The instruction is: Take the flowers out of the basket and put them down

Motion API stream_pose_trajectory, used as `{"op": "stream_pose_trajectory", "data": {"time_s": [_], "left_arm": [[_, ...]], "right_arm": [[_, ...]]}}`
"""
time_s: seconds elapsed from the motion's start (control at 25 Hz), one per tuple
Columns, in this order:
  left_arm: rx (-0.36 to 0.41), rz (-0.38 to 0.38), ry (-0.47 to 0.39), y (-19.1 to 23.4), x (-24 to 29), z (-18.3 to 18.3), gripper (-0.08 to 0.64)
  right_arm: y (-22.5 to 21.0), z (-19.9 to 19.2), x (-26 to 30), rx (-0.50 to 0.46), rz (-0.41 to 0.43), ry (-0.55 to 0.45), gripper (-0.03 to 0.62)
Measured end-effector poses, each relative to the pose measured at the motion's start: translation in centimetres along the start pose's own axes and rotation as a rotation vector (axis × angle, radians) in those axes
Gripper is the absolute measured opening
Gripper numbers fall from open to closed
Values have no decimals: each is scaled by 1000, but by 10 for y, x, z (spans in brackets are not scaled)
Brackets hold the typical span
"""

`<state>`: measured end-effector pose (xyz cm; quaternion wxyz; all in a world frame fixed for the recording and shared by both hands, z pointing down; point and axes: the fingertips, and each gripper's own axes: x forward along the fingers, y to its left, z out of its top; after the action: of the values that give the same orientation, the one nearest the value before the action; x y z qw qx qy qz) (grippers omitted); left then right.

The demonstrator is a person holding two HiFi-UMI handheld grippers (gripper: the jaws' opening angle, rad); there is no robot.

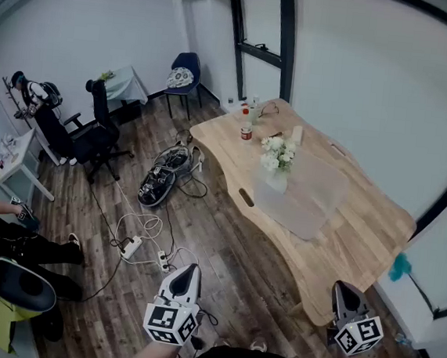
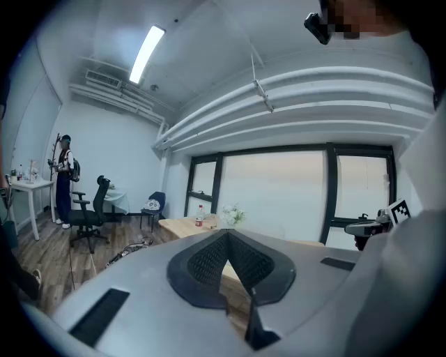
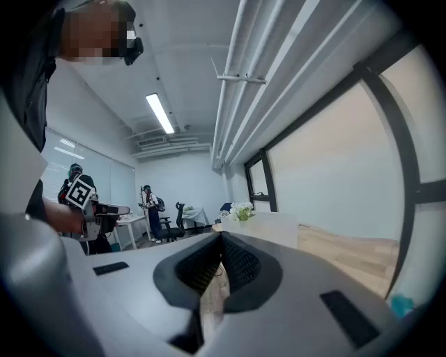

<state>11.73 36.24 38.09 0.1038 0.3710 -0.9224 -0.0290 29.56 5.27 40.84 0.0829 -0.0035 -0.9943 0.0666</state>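
Head view: we stand well back from the pale wooden table (image 1: 360, 227). Both grippers are low at the frame's bottom edge, well apart from anything on it.
Flowers: a small bunch of white blossoms with green leaves (image 1: 279, 152), upright in a pale whitish basket (image 1: 274, 181) near the table's middle. Not yet taken out.
Left gripper (image 1: 187, 271): jaws pressed together at the tips, nothing between them.
Right gripper (image 1: 344, 290): the same, tips meeting, empty.
Handling, our judgement: light, soft and easily crushed; the stems likely bend and the heads bruise or shed (real or artificial, we cannot tell from here).
Where to take hold: the gathered stems just above the basket rim and below the blossoms, with a gentle pinch, never on the heads.
Basket: looks light too, so it may lift with the bunch. We would steady its rim with the other gripper.
Before any grasp: the jaws must spread first.
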Motion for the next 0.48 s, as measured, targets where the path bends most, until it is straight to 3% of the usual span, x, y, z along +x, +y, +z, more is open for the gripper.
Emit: {"op": "stream_pose_trajectory", "data": {"time_s": [0.48], "left_arm": [[26,27,5,-34,5,1,5]], "right_arm": [[-29,-13,-9,34,19,-3,21]]}}
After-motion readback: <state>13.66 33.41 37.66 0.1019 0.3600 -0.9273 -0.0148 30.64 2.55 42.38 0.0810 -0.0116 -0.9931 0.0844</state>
